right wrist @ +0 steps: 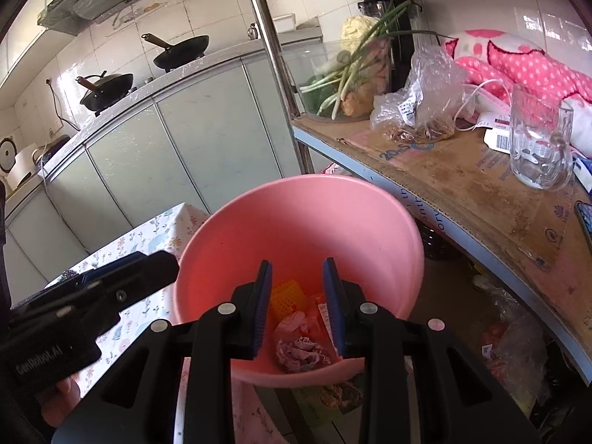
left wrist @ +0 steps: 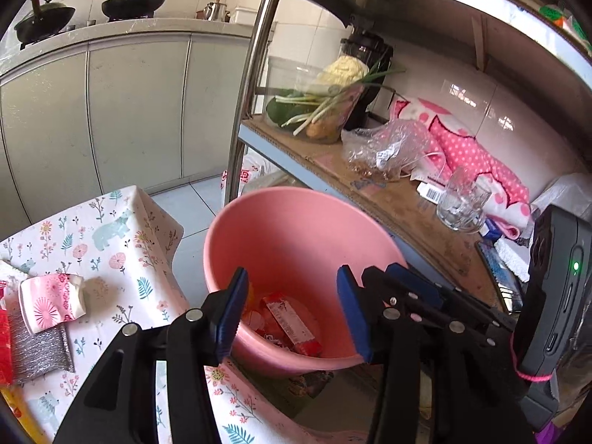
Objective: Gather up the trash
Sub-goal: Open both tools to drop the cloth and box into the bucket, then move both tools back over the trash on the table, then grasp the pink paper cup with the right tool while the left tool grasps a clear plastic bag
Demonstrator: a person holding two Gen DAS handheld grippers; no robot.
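Left tongs [left wrist: 292,307] open, right tongs [right wrist: 297,305] apparently open, empty, over pink bucket [right wrist: 296,207]

I see the bucket [left wrist: 296,229] standing between the table [left wrist: 122,236] on its left and the shelf [left wrist: 399,199] on its right, wrappers [left wrist: 292,323] lying in it, a glass [right wrist: 540,144] on the shelf, cabinets [left wrist: 111,111] behind.

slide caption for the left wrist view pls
Open left tool above pink bin holding red wrappers.
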